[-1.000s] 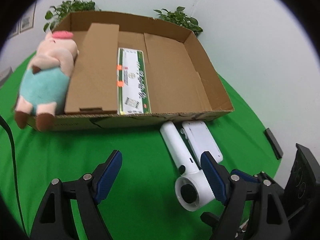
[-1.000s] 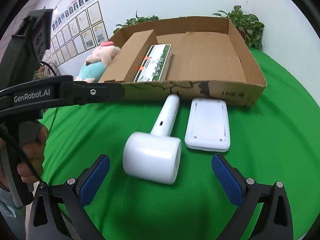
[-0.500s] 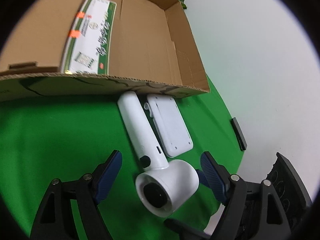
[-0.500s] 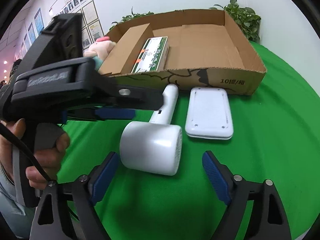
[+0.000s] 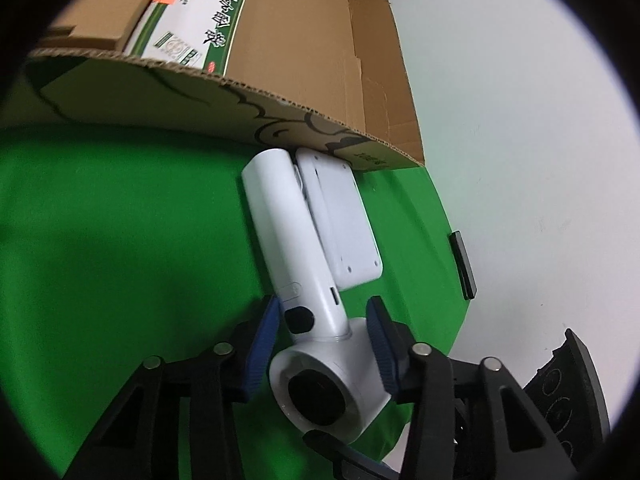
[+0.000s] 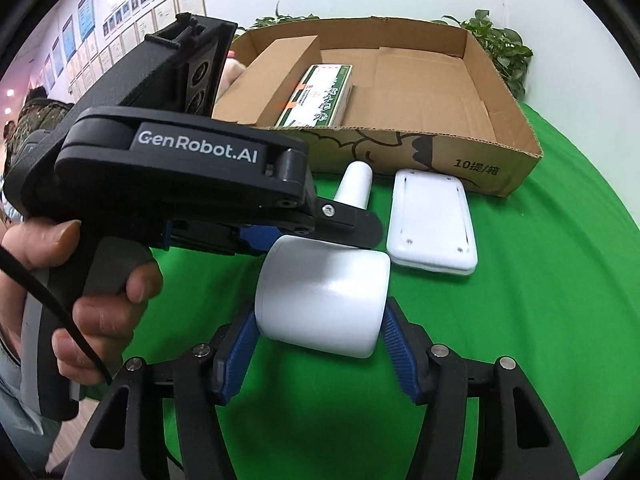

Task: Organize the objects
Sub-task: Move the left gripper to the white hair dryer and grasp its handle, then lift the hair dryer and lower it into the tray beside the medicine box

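**Both grippers closing on the white hair dryer**

The white hair dryer lies on the green tablecloth, its handle pointing toward 12 o'clock at the cardboard box. The right gripper straddles the dryer's barrel, jaws closing, pads at or nearly on its sides. The left gripper straddles the neck where handle meets barrel, jaws closing, small gaps visible. A white flat device lies just beside the handle, at 3 o'clock.

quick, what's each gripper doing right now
left gripper: jaws closing around the white hair dryer where handle meets head, pads not clearly pressing yet.
right gripper: jaws closing on the dryer's head, pads touching its ends.
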The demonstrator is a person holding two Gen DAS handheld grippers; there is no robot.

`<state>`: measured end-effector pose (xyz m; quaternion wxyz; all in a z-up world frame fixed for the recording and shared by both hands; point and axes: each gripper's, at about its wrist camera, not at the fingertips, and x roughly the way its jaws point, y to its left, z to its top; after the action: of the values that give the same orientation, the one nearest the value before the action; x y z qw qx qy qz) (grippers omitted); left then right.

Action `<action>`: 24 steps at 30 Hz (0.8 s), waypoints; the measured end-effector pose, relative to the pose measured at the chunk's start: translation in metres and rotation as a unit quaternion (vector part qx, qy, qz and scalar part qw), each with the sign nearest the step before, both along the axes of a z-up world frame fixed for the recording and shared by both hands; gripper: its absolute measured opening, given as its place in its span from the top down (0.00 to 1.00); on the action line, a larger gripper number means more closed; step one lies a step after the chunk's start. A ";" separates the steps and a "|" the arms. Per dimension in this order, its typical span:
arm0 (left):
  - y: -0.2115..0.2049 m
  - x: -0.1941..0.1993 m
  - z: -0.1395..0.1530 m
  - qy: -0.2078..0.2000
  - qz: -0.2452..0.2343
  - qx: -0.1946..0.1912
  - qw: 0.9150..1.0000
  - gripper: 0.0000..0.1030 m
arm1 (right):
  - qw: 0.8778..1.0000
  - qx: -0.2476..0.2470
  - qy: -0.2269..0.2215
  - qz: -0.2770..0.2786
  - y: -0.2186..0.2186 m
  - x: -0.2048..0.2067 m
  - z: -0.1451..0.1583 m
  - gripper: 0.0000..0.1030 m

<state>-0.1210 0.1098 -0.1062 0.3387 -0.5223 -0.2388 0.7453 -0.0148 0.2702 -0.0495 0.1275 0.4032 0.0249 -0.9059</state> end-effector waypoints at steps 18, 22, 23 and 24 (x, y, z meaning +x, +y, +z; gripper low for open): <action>0.005 0.033 0.035 0.070 0.008 -0.039 0.997 0.69 | 1.000 0.000 0.021 0.001 -0.002 0.024 0.005 0.45; 0.003 0.032 0.060 0.107 0.021 -0.040 0.993 0.69 | 0.998 -0.009 0.057 0.000 -0.001 0.020 0.021 0.45; 0.003 0.031 0.069 0.121 0.023 -0.041 0.992 0.69 | 0.998 -0.009 0.068 -0.001 -0.001 0.018 0.026 0.45; 0.003 0.030 0.075 0.129 0.024 -0.042 0.991 0.69 | 0.997 -0.010 0.079 -0.001 0.000 0.016 0.031 0.45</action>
<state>-0.0913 0.1128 -0.0317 0.3269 -0.4299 -0.1743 0.8233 0.0009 0.2702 -0.0181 0.1283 0.3295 0.0257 -0.9350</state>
